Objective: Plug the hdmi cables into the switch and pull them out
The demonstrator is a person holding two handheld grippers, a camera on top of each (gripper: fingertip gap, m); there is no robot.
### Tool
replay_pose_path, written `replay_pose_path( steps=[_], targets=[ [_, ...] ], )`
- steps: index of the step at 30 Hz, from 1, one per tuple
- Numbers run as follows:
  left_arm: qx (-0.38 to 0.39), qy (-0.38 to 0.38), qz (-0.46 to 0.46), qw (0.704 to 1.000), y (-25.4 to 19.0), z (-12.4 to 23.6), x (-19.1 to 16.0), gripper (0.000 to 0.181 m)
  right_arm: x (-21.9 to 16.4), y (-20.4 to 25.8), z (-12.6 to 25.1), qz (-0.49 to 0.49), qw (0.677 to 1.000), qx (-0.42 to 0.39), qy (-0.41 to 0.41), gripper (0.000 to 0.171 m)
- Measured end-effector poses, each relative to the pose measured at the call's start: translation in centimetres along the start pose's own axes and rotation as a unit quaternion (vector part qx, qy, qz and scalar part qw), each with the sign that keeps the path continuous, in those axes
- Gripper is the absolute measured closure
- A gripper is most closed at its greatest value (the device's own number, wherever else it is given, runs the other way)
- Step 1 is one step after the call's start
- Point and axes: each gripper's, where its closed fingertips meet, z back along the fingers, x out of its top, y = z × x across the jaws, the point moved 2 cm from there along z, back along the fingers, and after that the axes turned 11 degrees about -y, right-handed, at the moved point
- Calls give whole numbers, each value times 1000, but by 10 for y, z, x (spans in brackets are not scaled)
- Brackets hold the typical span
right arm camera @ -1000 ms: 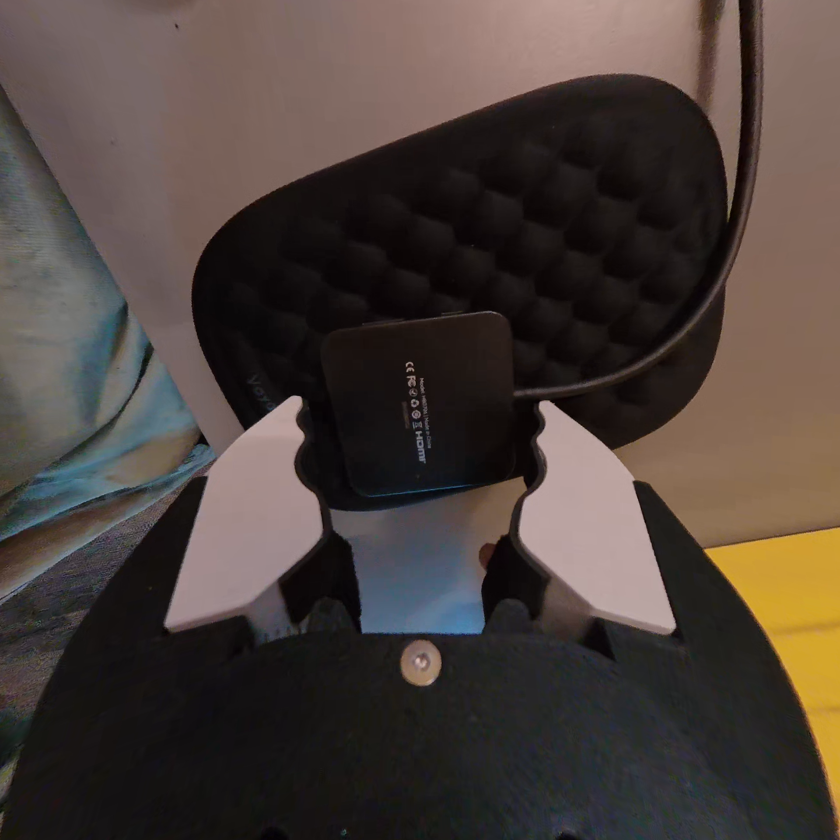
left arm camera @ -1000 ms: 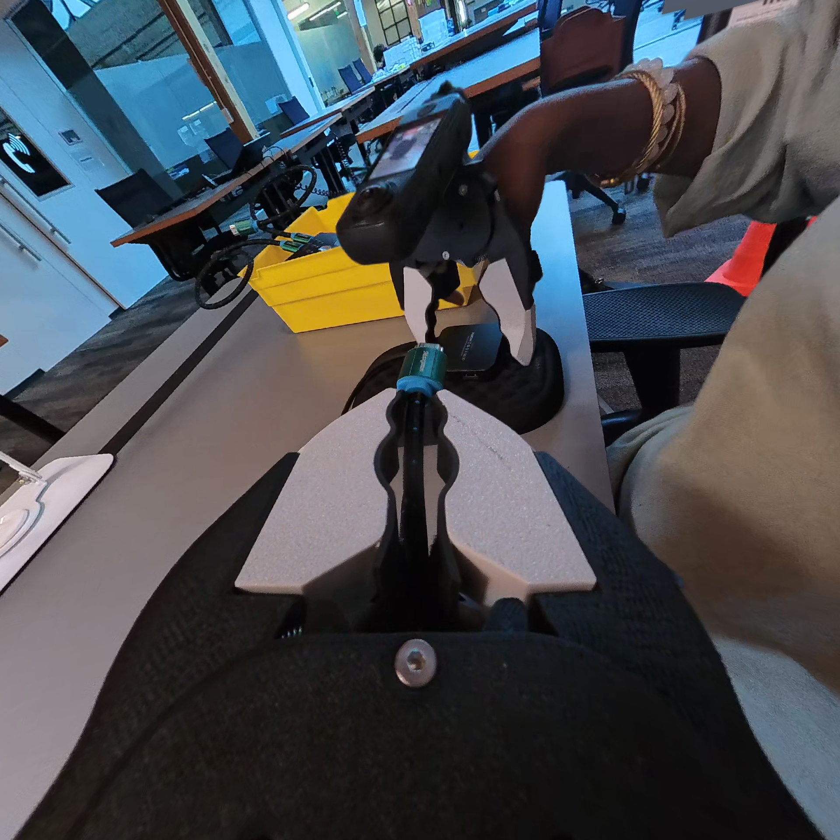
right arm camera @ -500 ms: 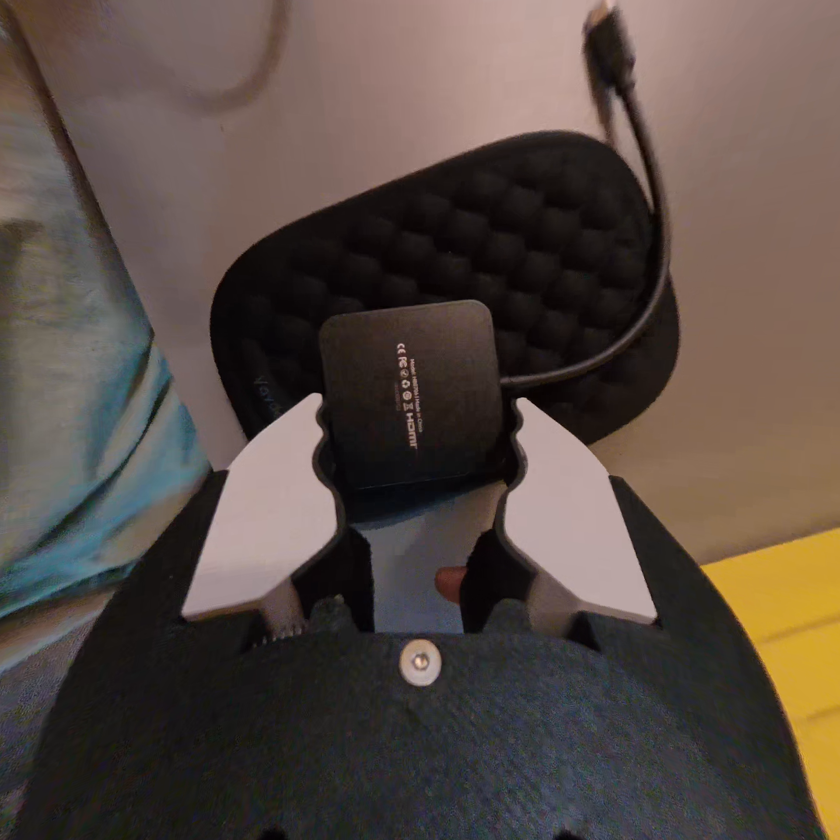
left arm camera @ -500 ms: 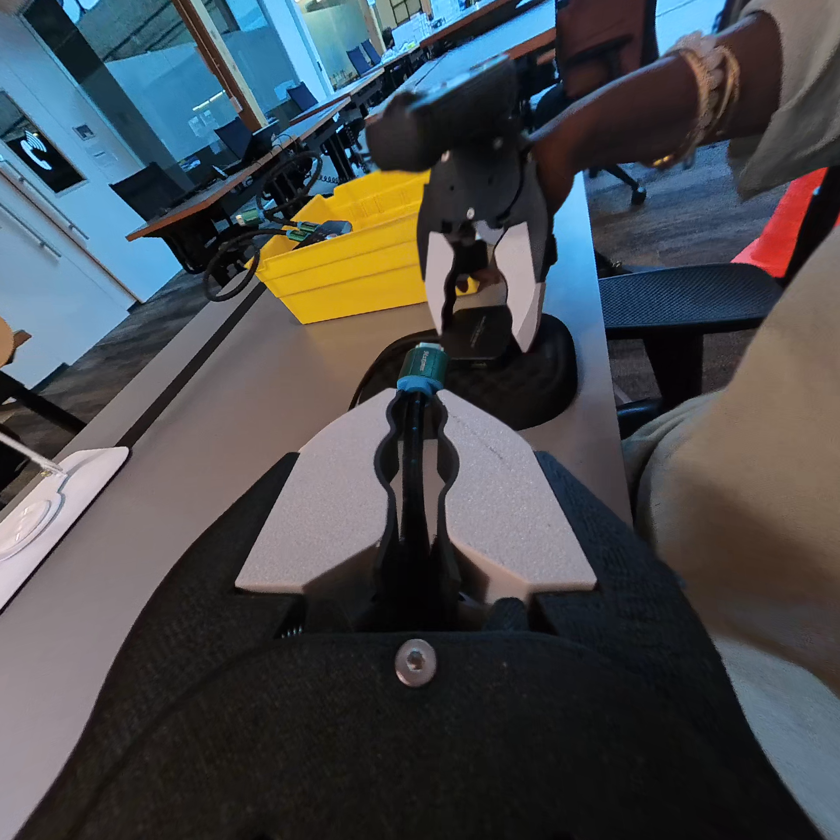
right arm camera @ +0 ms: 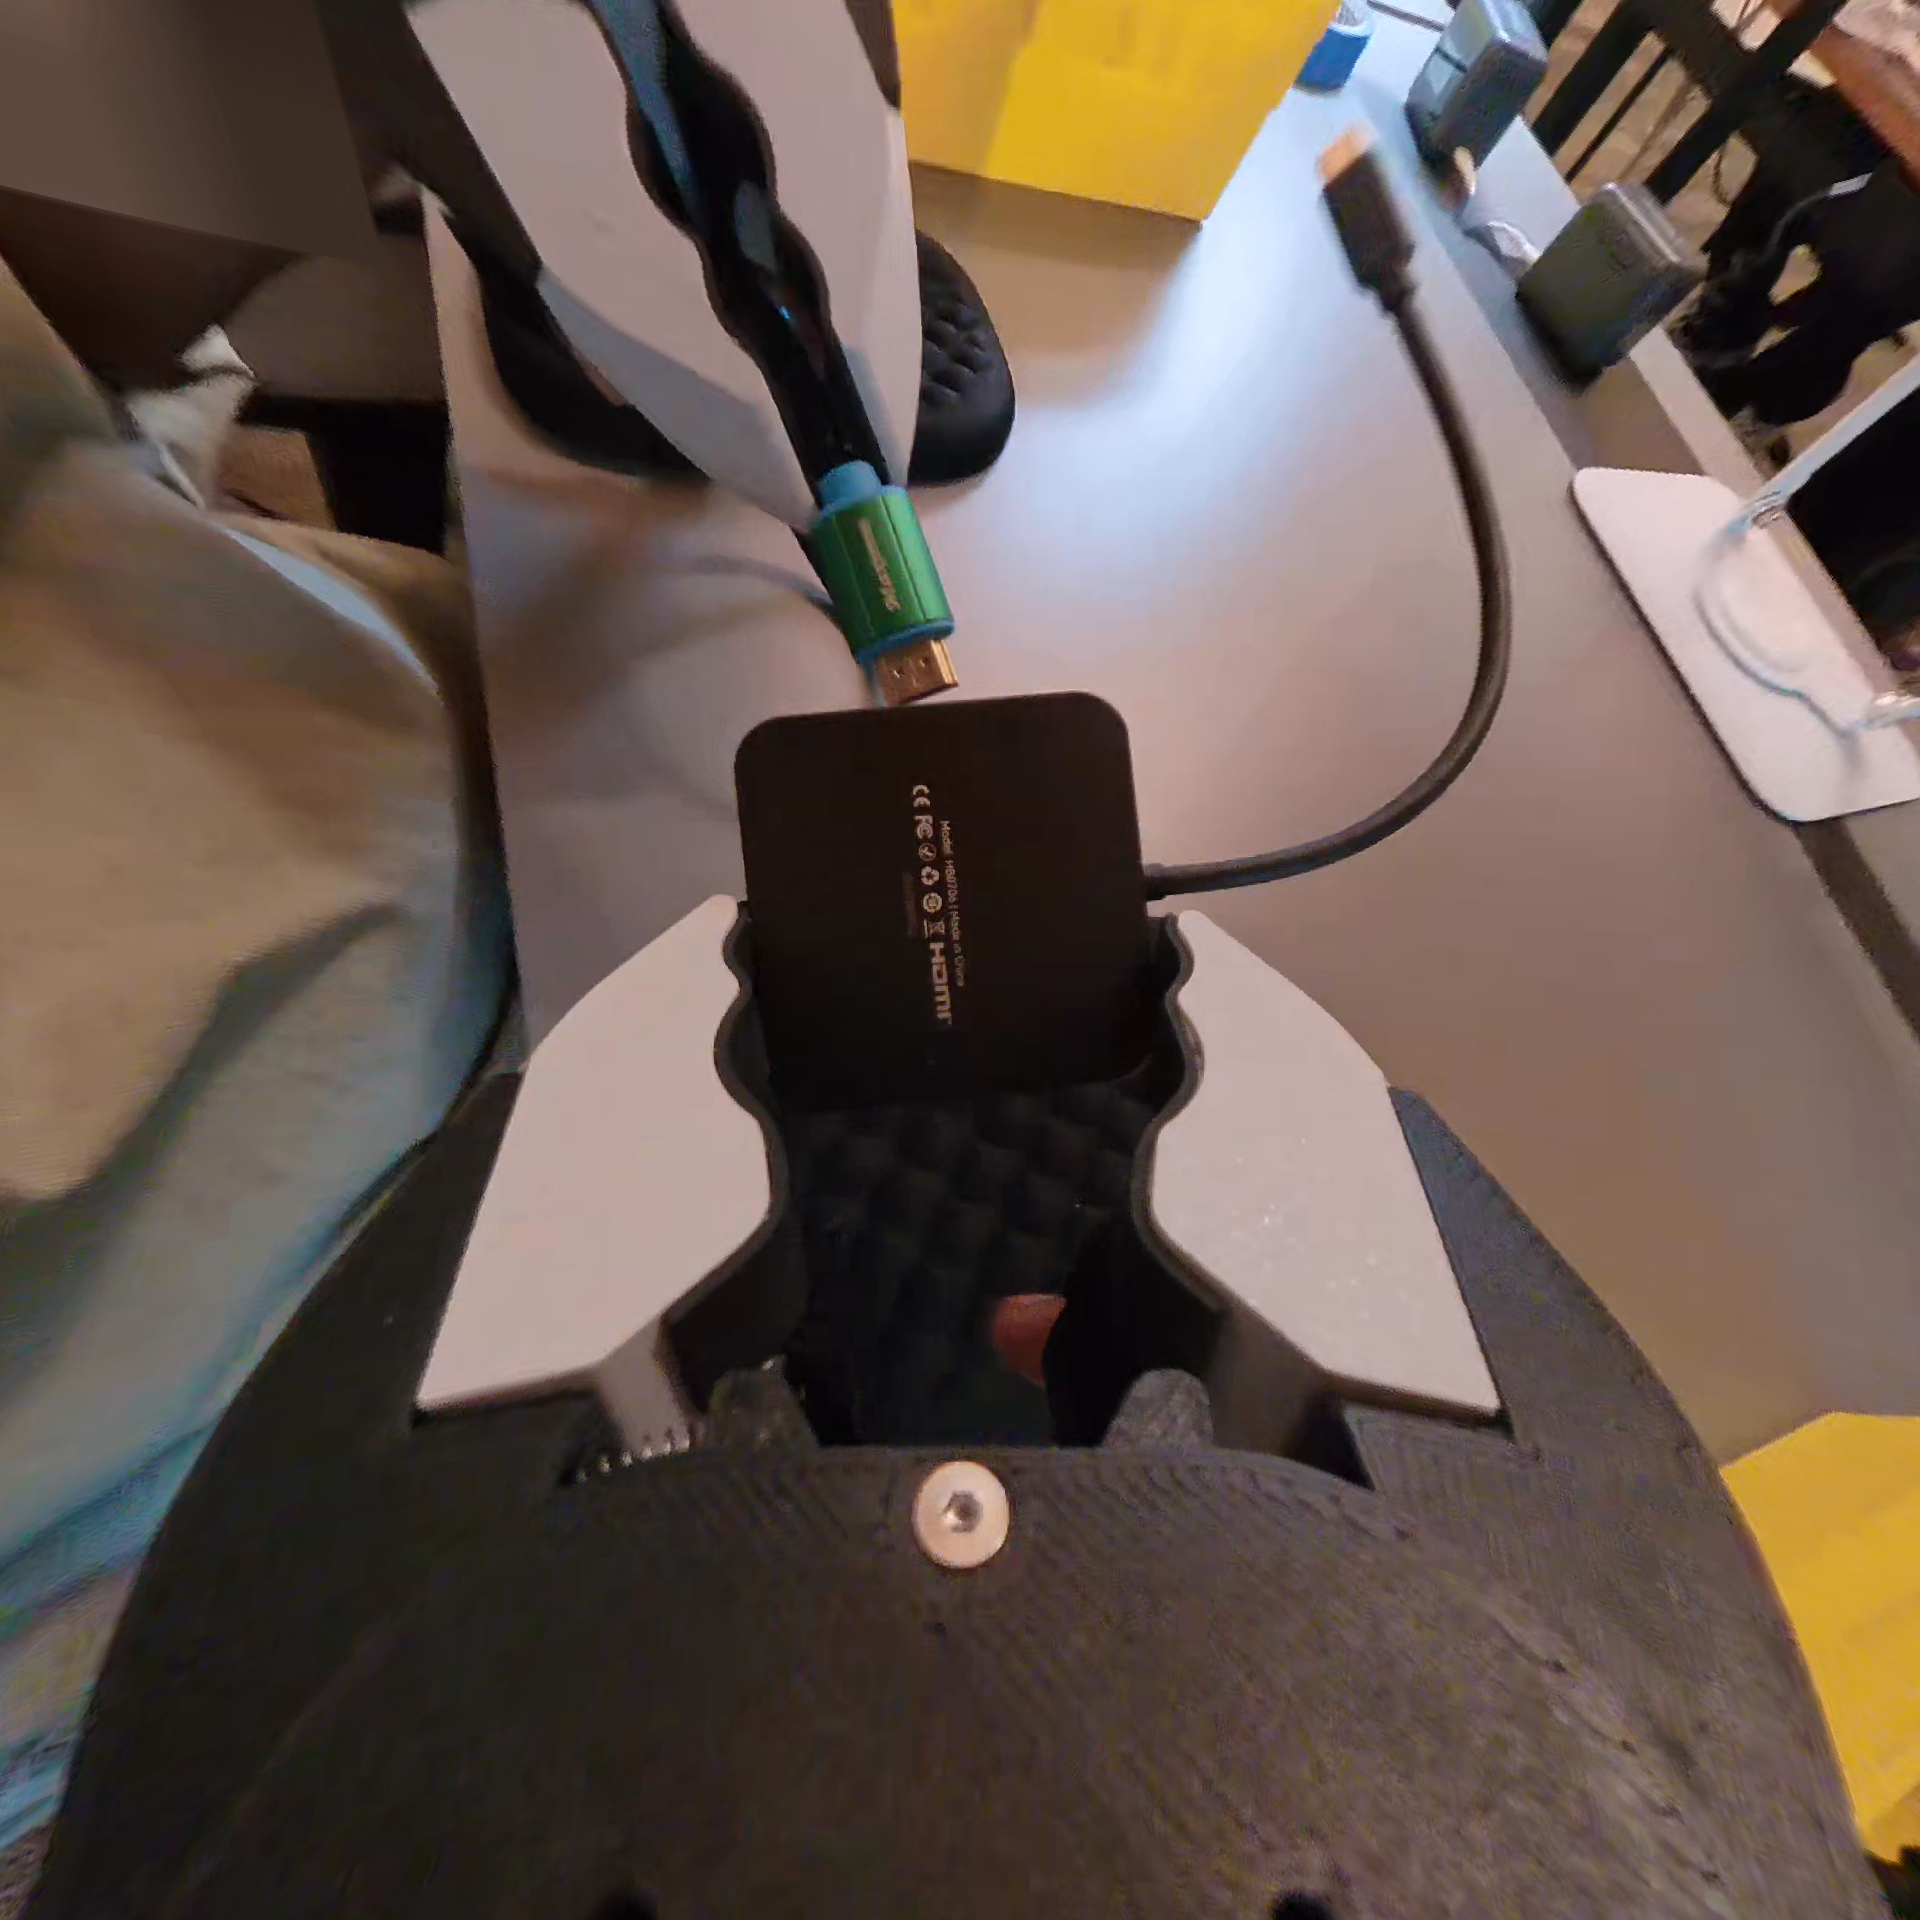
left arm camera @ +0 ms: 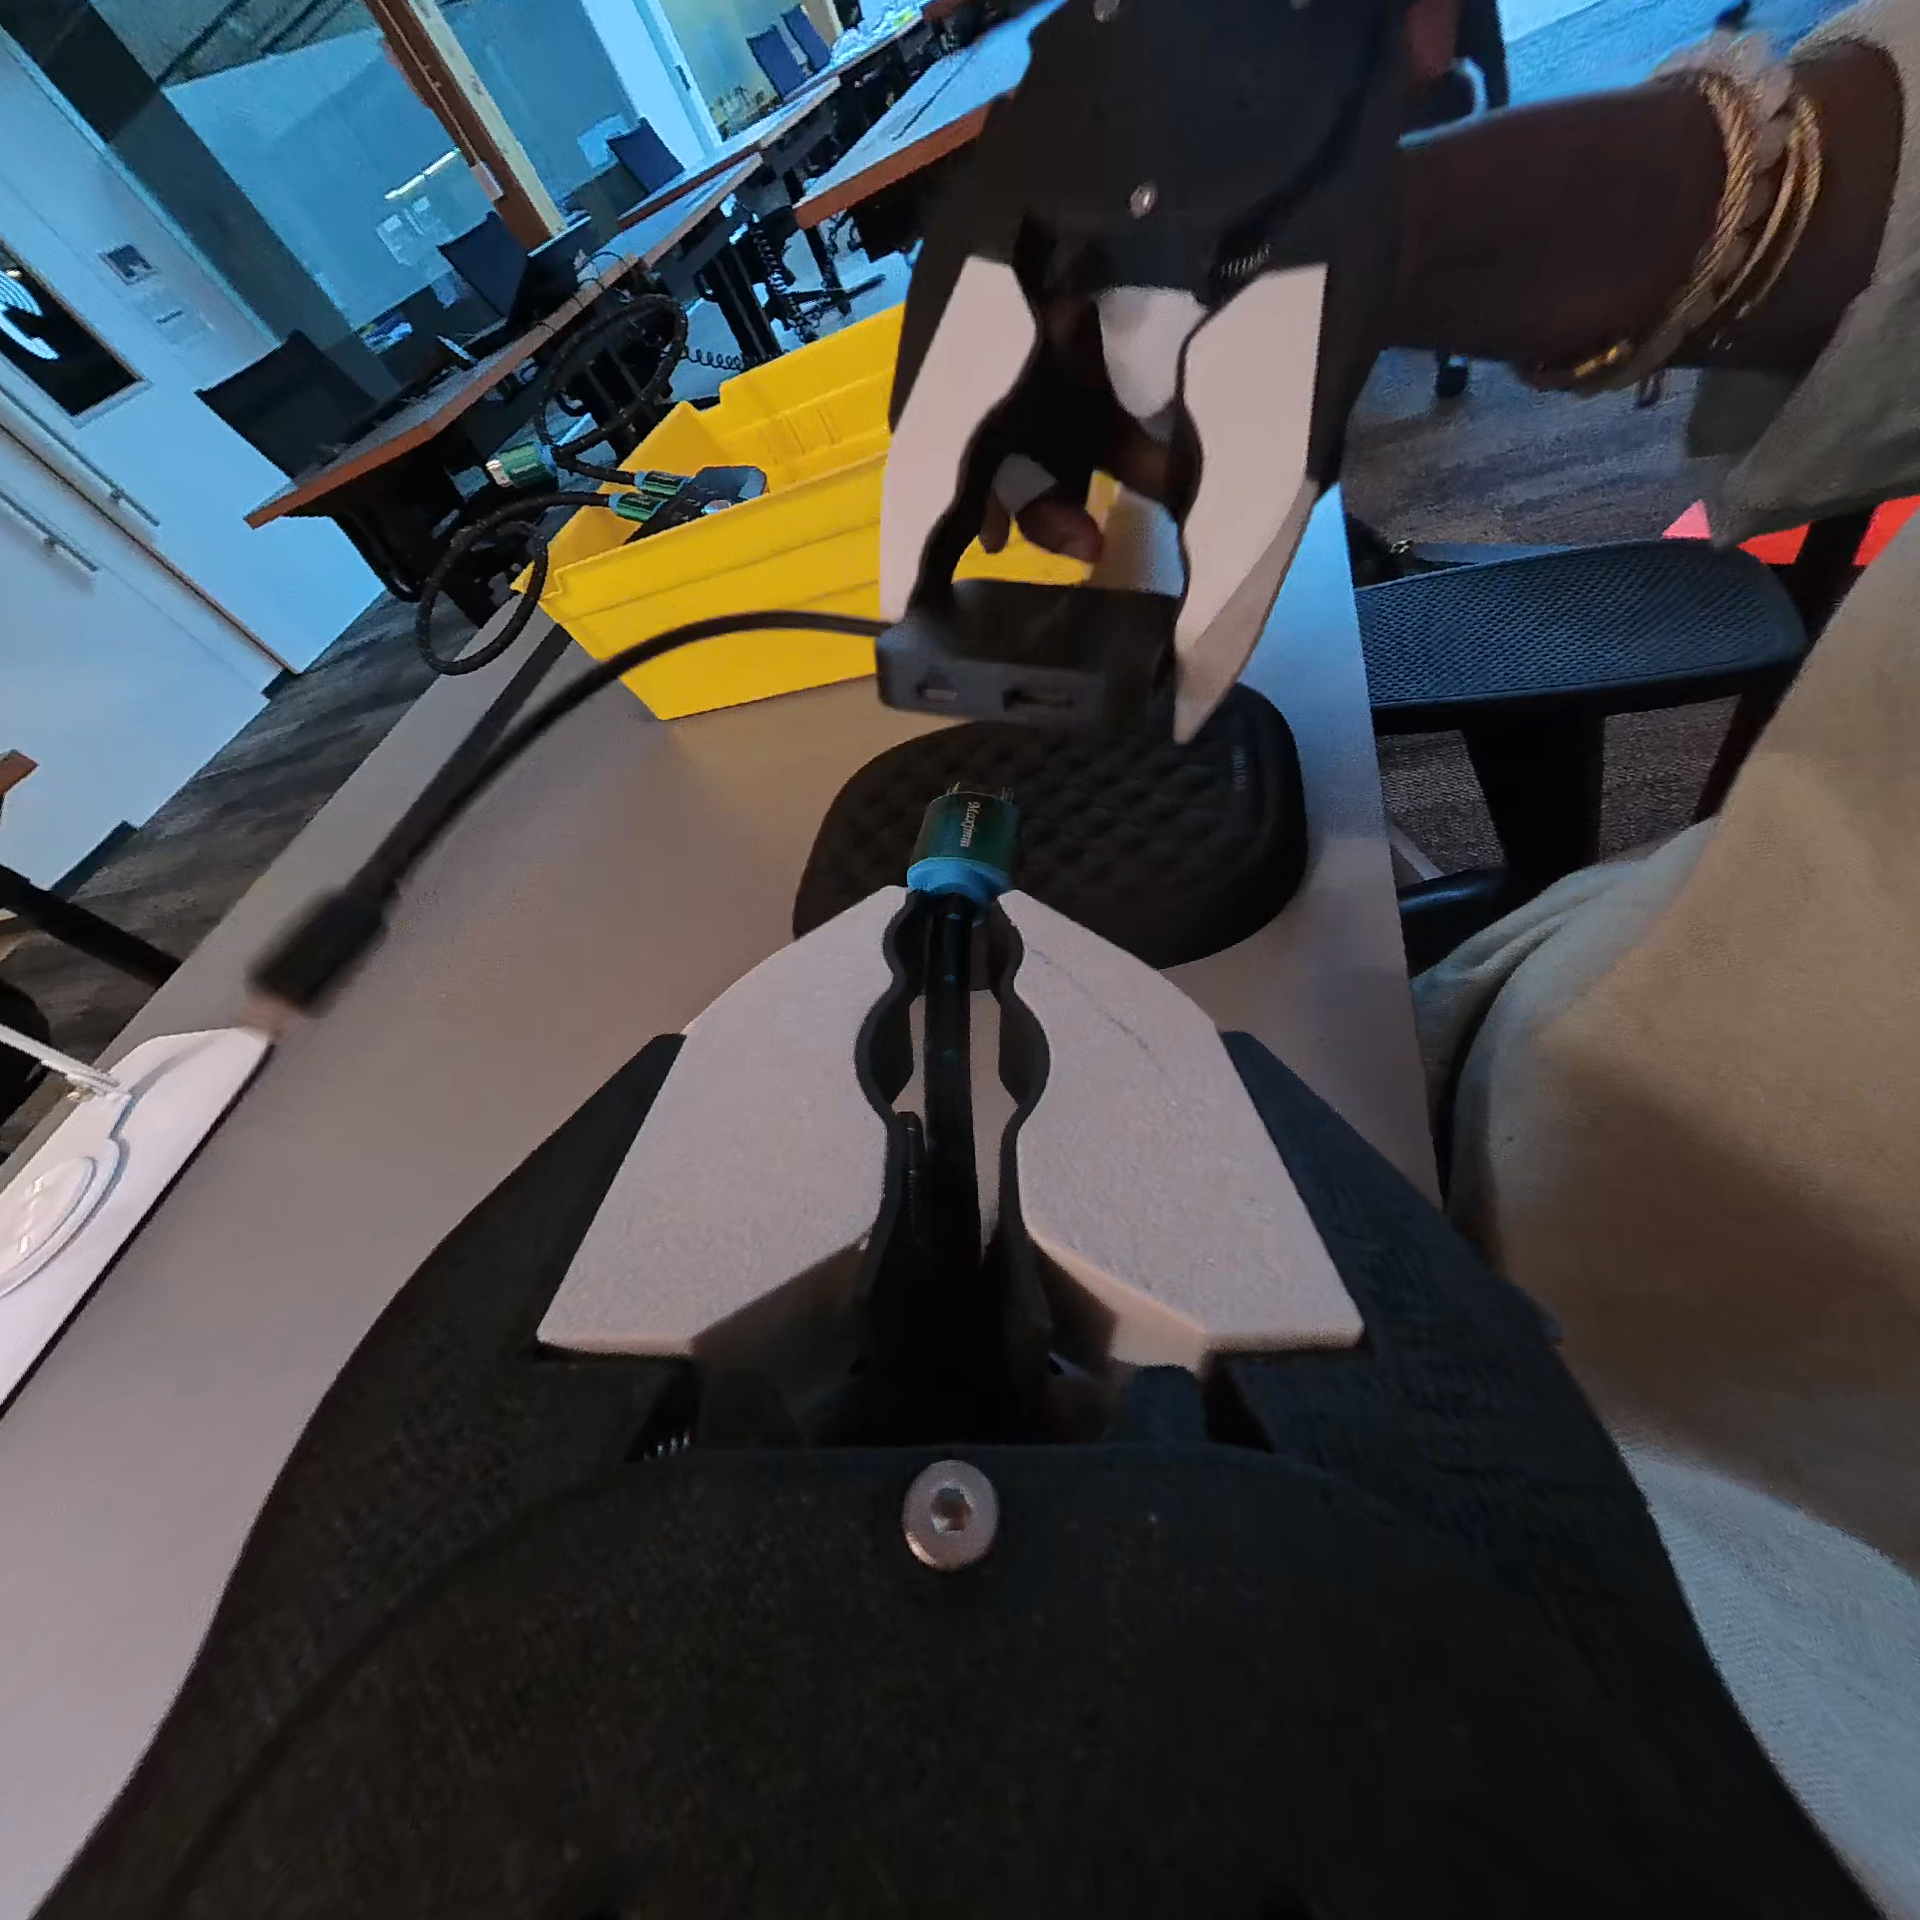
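So that its ports face the oncoming plug, the black HDMI switch (right arm camera: 935, 894) is held raised between the right gripper (right arm camera: 954, 1023) fingers, while the green HDMI plug (left arm camera: 964, 834), just short of it, is clamped ahead of the left gripper (left arm camera: 951, 940).

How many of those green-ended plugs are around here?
4: one held in the left gripper, its green plug pointing at the switch; three more by the yellow bin. More may be hidden.
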Motion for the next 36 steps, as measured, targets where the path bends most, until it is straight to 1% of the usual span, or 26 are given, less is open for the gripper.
replay_pose_path(
  steps=[4, 9, 11, 16, 27, 33, 36],
  targets=[
    [-15, -9, 9, 1000, -2, 2, 2, 170, -11, 0, -9, 22, 999, -4, 23, 97],
    [-28, -26, 33, 999, -2, 6, 5, 170, -7, 0, -14, 45, 999, 0, -19, 97],
    [-32, -23, 39, 998, -3, 5, 4, 170, -7, 0, -15, 60, 998, -4, -21, 97],
    [-42, -11, 24, 999, -8, 2, 3, 171, -8, 3, -20, 57, 998, 8, -23, 97],
    [-51, 4, 15, 999, -13, -1, 0, 171, -9, 4, -19, 62, 997, 16, -30, 97],
    [-54, 2, 21, 998, -13, 0, 0, 171, -8, 5, -20, 71, 996, 13, -45, 97],
    [-54, 6, 21, 998, -14, -2, 0, 171, -11, 6, -20, 55, 996, 18, -60, 97]
  ],
)
